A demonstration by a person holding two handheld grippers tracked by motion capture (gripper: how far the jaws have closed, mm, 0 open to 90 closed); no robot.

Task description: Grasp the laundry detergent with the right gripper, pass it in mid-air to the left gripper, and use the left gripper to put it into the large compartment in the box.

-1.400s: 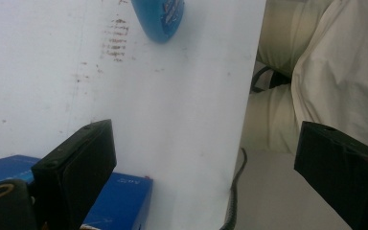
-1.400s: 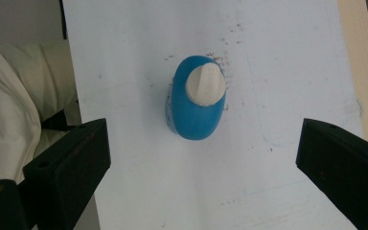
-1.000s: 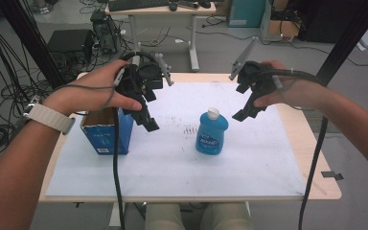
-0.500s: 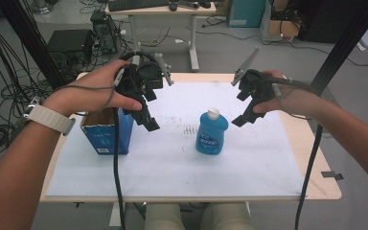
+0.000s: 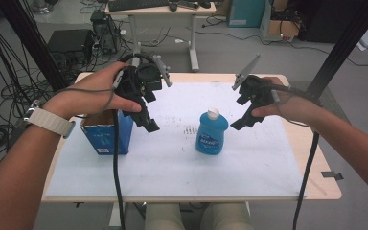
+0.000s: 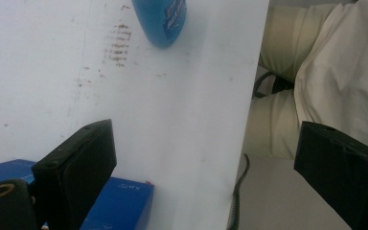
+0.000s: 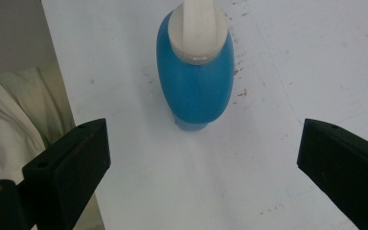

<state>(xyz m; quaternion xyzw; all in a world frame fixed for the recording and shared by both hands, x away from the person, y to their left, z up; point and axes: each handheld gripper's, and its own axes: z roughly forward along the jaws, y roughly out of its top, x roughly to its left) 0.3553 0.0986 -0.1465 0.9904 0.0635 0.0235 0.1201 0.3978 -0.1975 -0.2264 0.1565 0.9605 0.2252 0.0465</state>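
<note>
The blue bottle (image 5: 212, 133) stands upright on the white table (image 5: 172, 167), just ahead of and below the right gripper (image 5: 239, 121), whose jaws are spread wide and empty, while the left gripper (image 5: 149, 125), jaws likewise wide apart, hangs beside the blue box (image 5: 106, 136).

Bottle (image 6: 162, 21) top cut off; label seemingly unreadable.

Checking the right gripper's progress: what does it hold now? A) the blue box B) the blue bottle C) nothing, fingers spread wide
C: in the right gripper view the right gripper has its fingers wide apart, with the blue bottle standing free on the table ahead.
</note>
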